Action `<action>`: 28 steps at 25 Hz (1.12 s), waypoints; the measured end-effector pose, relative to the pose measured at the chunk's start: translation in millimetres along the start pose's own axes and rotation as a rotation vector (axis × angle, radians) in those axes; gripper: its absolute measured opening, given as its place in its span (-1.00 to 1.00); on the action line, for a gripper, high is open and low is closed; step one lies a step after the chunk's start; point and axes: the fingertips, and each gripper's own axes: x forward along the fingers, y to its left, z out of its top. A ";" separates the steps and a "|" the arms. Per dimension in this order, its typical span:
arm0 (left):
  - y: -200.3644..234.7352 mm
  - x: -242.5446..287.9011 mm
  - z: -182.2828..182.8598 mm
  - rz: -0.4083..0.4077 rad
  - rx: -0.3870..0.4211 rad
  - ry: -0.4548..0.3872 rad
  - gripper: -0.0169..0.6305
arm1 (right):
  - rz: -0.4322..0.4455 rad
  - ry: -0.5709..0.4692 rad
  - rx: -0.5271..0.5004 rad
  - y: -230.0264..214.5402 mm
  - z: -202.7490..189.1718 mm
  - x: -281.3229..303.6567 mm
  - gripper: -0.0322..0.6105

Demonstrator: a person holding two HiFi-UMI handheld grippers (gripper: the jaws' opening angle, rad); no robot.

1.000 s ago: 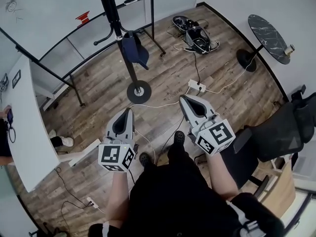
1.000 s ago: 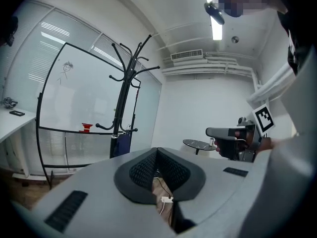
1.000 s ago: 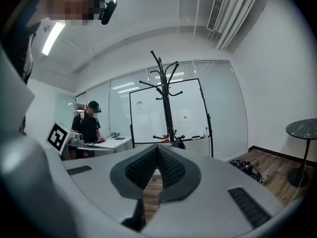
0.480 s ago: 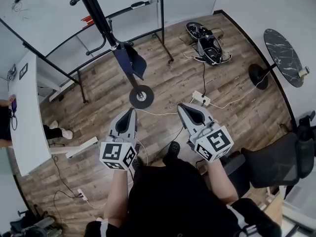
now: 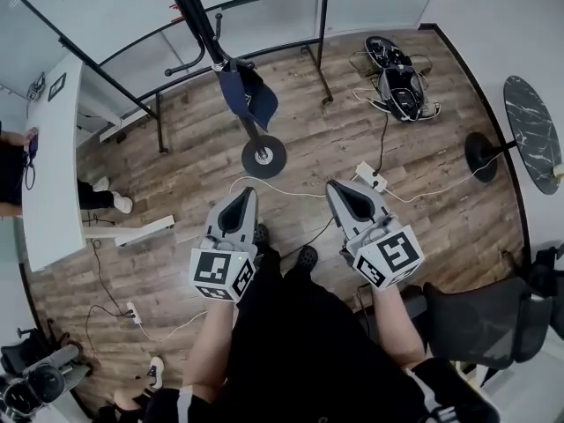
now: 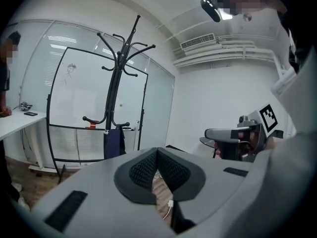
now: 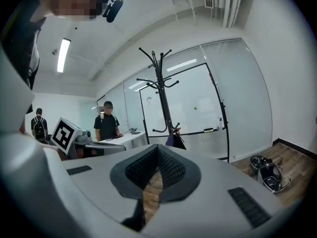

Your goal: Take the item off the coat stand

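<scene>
A black coat stand (image 5: 204, 26) rises from a round base (image 5: 263, 157) on the wood floor. A navy blue item (image 5: 249, 95) hangs from one of its low hooks. Both grippers are held side by side in front of the person's body, short of the base. My left gripper (image 5: 240, 208) is shut with nothing between its pads. My right gripper (image 5: 345, 196) is shut and empty too. In the left gripper view the stand (image 6: 116, 83) and the navy item (image 6: 114, 143) lie ahead, beyond the jaws (image 6: 157, 150). The right gripper view shows the stand (image 7: 161, 83) and the item (image 7: 176, 141) at a distance.
A whiteboard on a black frame (image 5: 159, 104) stands behind the coat stand. A white table (image 5: 48, 174) with a person beside it is at the left. A power strip (image 5: 370, 176) and cables lie on the floor. There is gear (image 5: 397, 77) at the back right and a black chair (image 5: 480, 320).
The head view has swung, so the stand, whiteboard and floor items sit further right in the picture. Both grippers stay shut and side by side.
</scene>
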 end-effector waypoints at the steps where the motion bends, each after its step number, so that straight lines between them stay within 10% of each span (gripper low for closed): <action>1: 0.6 0.9 -0.7 0.006 0.002 0.000 -0.90 | 0.006 0.006 0.003 -0.6 -0.8 2.2 -0.81; 28: 85.4 135.8 -63.0 -0.002 -0.074 0.133 -0.83 | -0.028 0.144 -0.044 -59.0 4.9 107.0 -0.81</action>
